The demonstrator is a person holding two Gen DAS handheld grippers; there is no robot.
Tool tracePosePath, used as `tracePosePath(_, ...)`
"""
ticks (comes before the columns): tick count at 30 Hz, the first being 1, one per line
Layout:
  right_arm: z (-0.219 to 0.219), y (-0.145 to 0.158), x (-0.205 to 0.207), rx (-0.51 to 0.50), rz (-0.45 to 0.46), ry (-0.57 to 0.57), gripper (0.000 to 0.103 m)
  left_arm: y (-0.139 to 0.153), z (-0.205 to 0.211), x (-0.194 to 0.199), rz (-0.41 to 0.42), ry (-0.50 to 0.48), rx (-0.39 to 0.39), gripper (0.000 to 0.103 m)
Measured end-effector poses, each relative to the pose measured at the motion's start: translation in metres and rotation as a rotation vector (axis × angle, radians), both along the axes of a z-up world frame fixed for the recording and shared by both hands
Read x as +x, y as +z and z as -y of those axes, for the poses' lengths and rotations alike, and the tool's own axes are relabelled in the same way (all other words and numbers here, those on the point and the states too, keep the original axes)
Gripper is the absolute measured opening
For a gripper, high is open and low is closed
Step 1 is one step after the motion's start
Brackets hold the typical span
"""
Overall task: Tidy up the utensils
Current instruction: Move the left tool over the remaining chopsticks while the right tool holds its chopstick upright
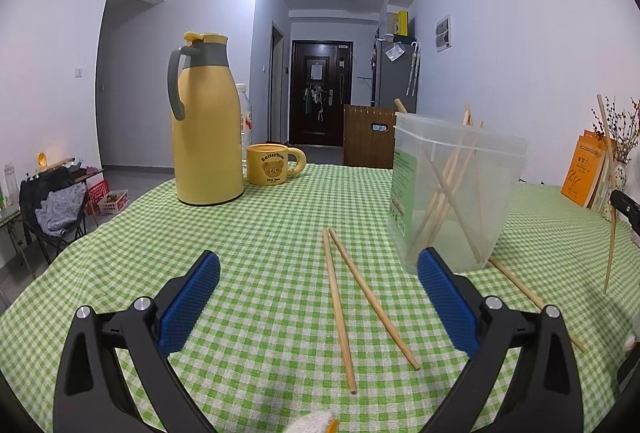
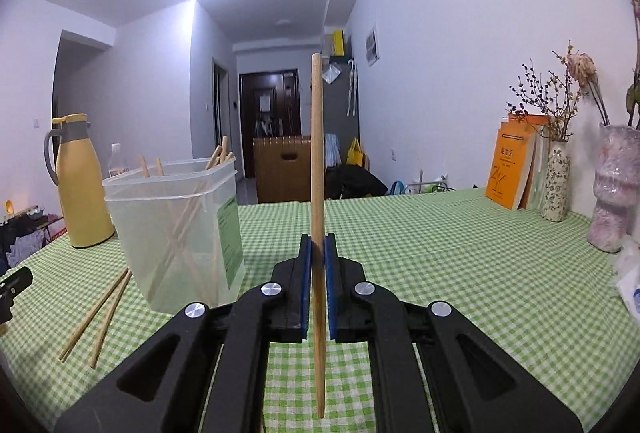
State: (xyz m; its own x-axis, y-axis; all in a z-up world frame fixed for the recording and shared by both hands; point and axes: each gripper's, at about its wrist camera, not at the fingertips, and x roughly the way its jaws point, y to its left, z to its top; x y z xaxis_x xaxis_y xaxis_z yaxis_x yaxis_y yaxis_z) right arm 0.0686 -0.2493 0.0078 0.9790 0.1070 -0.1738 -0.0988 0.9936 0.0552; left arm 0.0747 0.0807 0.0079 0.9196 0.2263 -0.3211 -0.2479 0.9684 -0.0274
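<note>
Landmark: the translucent, square-sided plastic container standing on the green-and-white checked tablecloth.

Count of utensils:
- Inside the container: several light wooden chopsticks, leaning crossed against its walls. At least four are visible; the exact number cannot be told through the cloudy plastic.
- On the cloth just left of the container: two loose wooden chopsticks, lying side by side, far ends close together, near ends spread apart.
- On the cloth to the right of the container: one further loose chopstick, running out from behind the container's base.
- In the right gripper: one upright wooden chopstick, clamped between the blue pads, which are closed fully against it. It stands to the right of the container and apart from it.

The left gripper has its jaws spread wide, holding nothing. It hovers low over the cloth with the two loose chopsticks lying between its fingers.

Surroundings: left of the container, farther back, stand one yellow insulated jug with grey handle, one yellow bear-print mug and one clear plastic bottle behind the jug. Right of the container, against the wall: orange books, two vases with dried flowers.

Clearance: the cloth between the container and the books is bare. The table's far edge runs just behind the container.
</note>
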Motion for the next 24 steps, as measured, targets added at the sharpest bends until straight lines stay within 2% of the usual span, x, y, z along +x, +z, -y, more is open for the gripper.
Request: tracePosePath(24, -0.0021, -0.0077, -0.0102, -0.006, 0.049, 0.031, 0.007, 0.0001, 0.0008, 0.0034, -0.017, 0.018, 0.012, 0.096)
